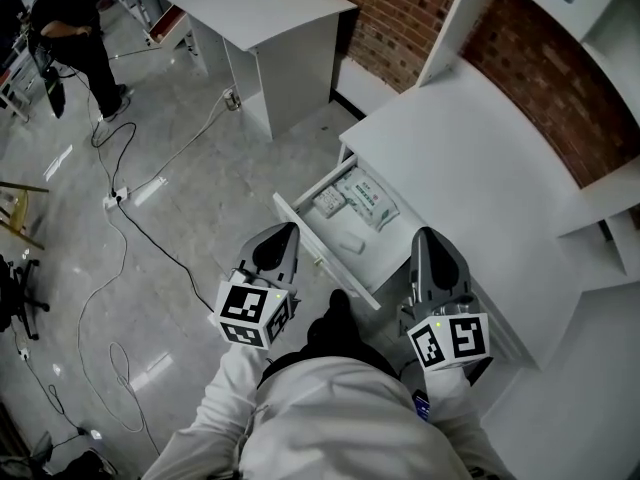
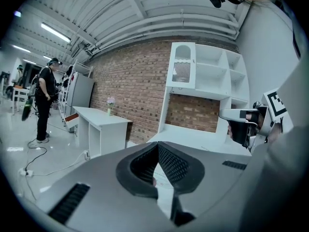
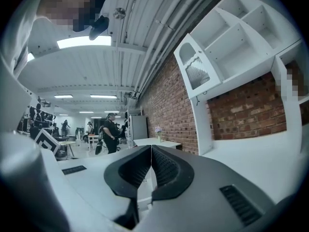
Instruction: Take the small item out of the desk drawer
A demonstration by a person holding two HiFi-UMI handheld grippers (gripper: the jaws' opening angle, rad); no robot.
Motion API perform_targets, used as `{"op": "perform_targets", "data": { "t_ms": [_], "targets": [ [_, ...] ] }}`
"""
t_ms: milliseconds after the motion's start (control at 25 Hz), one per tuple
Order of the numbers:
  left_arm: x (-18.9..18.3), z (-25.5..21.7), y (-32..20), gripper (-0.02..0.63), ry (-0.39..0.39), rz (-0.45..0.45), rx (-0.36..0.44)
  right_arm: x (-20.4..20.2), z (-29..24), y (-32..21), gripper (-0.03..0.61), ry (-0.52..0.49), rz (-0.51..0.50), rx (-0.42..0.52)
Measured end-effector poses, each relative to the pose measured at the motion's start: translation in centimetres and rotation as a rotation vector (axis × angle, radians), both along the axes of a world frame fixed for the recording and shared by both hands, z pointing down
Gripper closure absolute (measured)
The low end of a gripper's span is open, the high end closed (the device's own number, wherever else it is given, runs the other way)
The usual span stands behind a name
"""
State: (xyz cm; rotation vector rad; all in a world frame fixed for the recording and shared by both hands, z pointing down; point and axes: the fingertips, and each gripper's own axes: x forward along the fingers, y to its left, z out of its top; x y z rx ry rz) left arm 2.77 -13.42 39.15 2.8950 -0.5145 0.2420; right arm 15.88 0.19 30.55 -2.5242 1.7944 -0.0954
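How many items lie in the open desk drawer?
3: a large packet at the back, a smaller packet left of it, a small white block nearer the front. Others may hide under the desktop.

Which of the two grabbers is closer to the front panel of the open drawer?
Left. The left gripper hangs just outside the drawer front, close beside it. The right gripper is on the drawer's far side, by the desk edge.

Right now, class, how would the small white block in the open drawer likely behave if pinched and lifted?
The small white block looks compact and lies flat, so it is probably stiff and unlikely to roll. It is tiny beside the packet, so likely light. On the smooth white drawer floor it may slide when nudged.
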Motion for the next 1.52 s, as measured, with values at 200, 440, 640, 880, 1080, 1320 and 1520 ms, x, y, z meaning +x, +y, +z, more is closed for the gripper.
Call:
{"op": "perform_targets", "data": {
  "t_ms": [200, 440, 640, 880, 1080, 1320, 1520],
  "targets": [
    [0.1, 0.1, -1.4, 0.595, 0.001, -0.051, -0.017, 0.8, -0.2, -1.8, 0.548, -0.004, -0.036, 0.006],
    [0.6, 0.5, -2.6, 0.595, -0.013, -0.089, -0.026, 1.9, -0.3, -3.7, 0.497, -0.039, -0.089, 0.018],
    [1.0, 0.8, -3.2, 0.595, -0.025, -0.115, -0.031, 3.3, 0.8, -4.7, 0.488, -0.072, -0.114, 0.009],
    [1.2, 1.1, -3.4, 0.595, -0.042, -0.147, -0.032, 4.2, 2.7, -6.1, 0.429, -0.100, -0.176, -0.039],
    [1.1, 1.7, -3.4, 0.595, -0.069, -0.184, -0.037, 4.7, 5.3, -7.5, 0.377, -0.134, -0.239, -0.105],
    [0.6, 2.6, -3.8, 0.595, -0.093, -0.250, -0.072, 5.1, 9.6, -9.2, 0.354, -0.133, -0.315, -0.221],
    [0.1, 2.8, -4.2, 0.595, -0.092, -0.292, -0.103, 4.4, 14.1, -10.3, 0.322, -0.130, -0.375, -0.349]
  ]
}}
